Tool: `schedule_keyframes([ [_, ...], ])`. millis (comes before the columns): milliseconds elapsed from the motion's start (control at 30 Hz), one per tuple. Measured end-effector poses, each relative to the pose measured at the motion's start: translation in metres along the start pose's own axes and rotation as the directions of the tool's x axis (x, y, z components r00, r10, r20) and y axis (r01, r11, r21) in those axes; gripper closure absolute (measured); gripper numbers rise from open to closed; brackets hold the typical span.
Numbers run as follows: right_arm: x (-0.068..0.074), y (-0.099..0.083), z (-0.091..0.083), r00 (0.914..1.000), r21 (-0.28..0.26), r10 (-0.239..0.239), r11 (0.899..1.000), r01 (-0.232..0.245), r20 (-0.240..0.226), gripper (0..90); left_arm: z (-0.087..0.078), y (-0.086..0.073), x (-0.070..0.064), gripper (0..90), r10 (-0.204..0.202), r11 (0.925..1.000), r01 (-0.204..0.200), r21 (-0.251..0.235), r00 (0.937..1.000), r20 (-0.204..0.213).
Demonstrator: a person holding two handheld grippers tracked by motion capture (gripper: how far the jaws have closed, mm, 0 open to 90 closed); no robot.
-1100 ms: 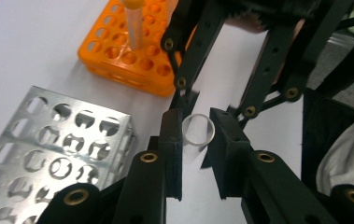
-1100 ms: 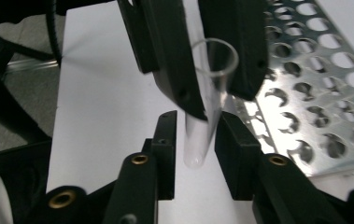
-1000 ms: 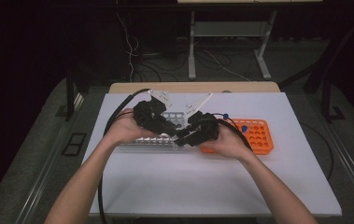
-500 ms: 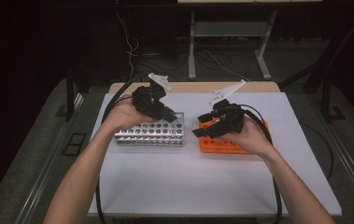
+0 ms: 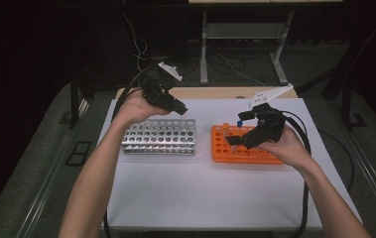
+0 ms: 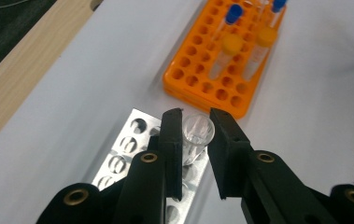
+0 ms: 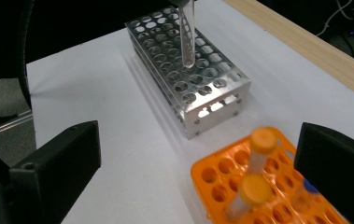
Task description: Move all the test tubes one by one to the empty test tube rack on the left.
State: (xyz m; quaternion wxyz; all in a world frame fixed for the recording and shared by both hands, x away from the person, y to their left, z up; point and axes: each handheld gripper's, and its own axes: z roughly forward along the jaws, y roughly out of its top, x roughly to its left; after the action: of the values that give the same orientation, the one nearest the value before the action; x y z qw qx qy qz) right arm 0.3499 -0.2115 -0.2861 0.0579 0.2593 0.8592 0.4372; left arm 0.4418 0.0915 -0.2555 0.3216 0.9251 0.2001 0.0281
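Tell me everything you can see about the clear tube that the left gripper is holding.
The clear tube is a thin, see-through test tube, glass or plastic by its look, with a rounded bottom and an open top without a cap. It looks empty. The left gripper holds it near its top between the two black jaws. It hangs almost upright, a little tilted, over the far end of the metal rack. Its bottom is close above the rack's holes; whether it has entered one I cannot tell.
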Motion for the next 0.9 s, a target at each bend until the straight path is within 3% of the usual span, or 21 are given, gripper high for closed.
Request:
schedule_keyframes([
  [167, -0.005, -0.011, -0.012, 0.9997, 0.004, 0.019, 1.000, -0.019, 0.018, 0.2, 0.010, 0.005, 0.012, 74.6, -0.020, 0.9997, 0.021, 0.015, 0.9994, -0.027],
  [633, -0.015, -0.046, -0.042, 0.9942, -0.012, 0.088, 0.996, -0.087, 0.062, 0.2, 0.035, 0.010, 0.034, 74.6, -0.063, 0.9979, 0.062, -0.017, 0.9971, -0.044],
  [900, -0.021, -0.071, -0.054, 0.9873, -0.015, 0.132, 0.991, -0.132, 0.088, 0.3, 0.050, 0.010, 0.040, 74.6, -0.066, 0.9977, 0.067, 0.014, 0.9965, -0.051],
])
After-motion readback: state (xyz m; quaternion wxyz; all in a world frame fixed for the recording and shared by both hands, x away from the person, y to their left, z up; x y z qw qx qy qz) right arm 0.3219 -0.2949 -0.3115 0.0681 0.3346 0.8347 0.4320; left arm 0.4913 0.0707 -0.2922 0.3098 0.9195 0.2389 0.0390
